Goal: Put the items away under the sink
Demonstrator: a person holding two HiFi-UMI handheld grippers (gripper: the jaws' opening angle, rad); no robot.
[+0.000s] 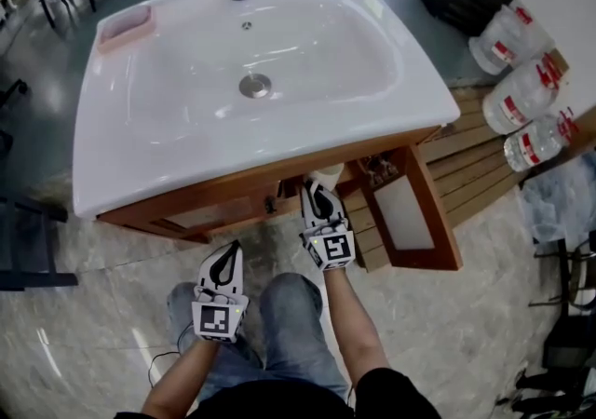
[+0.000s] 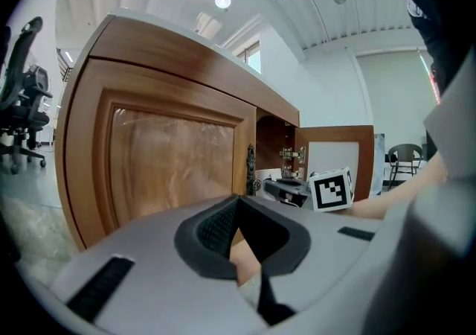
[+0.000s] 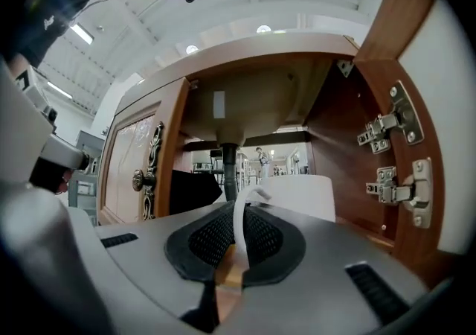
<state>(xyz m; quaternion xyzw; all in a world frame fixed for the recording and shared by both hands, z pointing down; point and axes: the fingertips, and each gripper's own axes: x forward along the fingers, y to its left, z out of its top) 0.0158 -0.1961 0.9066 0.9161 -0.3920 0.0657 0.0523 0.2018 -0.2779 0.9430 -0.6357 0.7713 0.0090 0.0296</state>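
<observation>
The right gripper [image 3: 238, 216] is pinching the thin rim of a white container [image 3: 306, 196] at the mouth of the cabinet, while the left gripper [image 2: 238, 231] is hanging back with its jaws pressed together on nothing.
In the right gripper view the jaws are clenching a narrow white edge, and the container's body is sitting just beyond them, in front of the dark drain pipe [image 3: 229, 166] and beside the open door [image 3: 446, 103] with its two metal hinges [image 3: 390, 129]; whether it is resting on the cabinet floor cannot be told. From the head view, the right gripper [image 1: 319, 189] is reaching under the white sink [image 1: 121, 156] with the container [image 1: 326, 173] at its tip. The left gripper [image 1: 226, 254] is hovering lower, over the person's knee, facing the closed door [image 2: 171, 162].
</observation>
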